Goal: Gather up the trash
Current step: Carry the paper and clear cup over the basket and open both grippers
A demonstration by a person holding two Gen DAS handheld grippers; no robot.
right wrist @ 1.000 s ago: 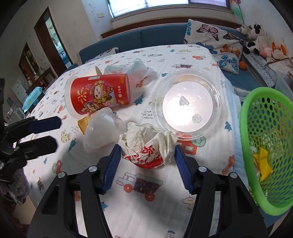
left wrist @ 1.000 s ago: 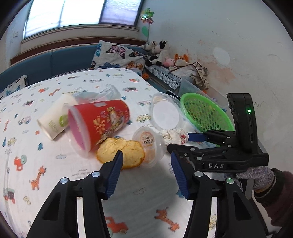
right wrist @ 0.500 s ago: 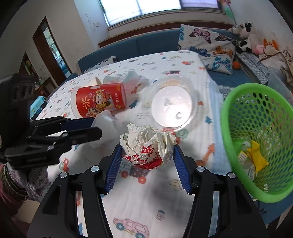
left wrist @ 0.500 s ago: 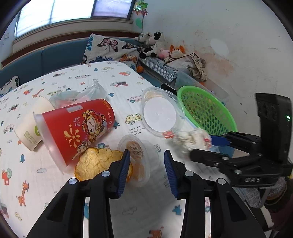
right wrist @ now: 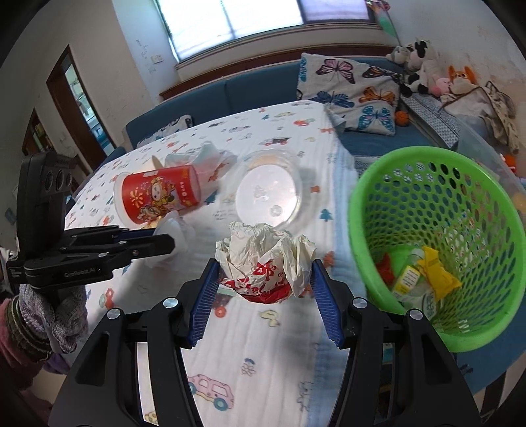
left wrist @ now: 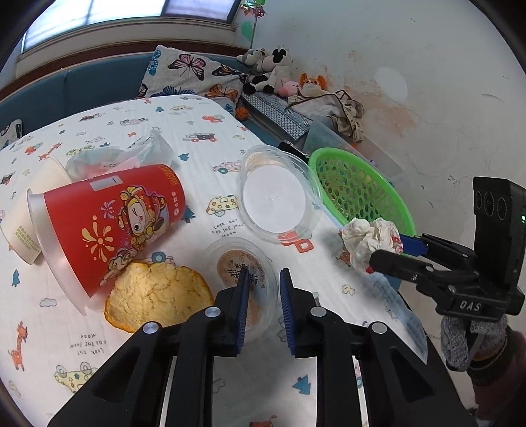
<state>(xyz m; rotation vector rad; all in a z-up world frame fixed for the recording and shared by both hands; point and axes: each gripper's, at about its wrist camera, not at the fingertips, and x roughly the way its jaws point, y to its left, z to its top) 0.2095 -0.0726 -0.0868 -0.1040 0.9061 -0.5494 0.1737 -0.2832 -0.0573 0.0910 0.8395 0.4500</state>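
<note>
A crumpled wrapper [right wrist: 263, 262] is clamped between the right gripper [right wrist: 263, 289] jaws, lifted above the table beside the green basket [right wrist: 365, 236]. The carrying step is judged underway; release over the basket is called for. The left gripper [left wrist: 262, 295] jaws are narrowed on a small clear lidded cup [left wrist: 241, 266]; whether it is gripped cannot be told.

Daylight is coming through a wide window [right wrist: 263, 16] above a blue sofa [right wrist: 230, 95]. A butterfly cushion [right wrist: 348, 88] and stuffed toys [right wrist: 424, 72] are sitting on it. A stained white wall [left wrist: 411, 98] is rising on the right; a doorway [right wrist: 75, 108] is showing left.
</note>
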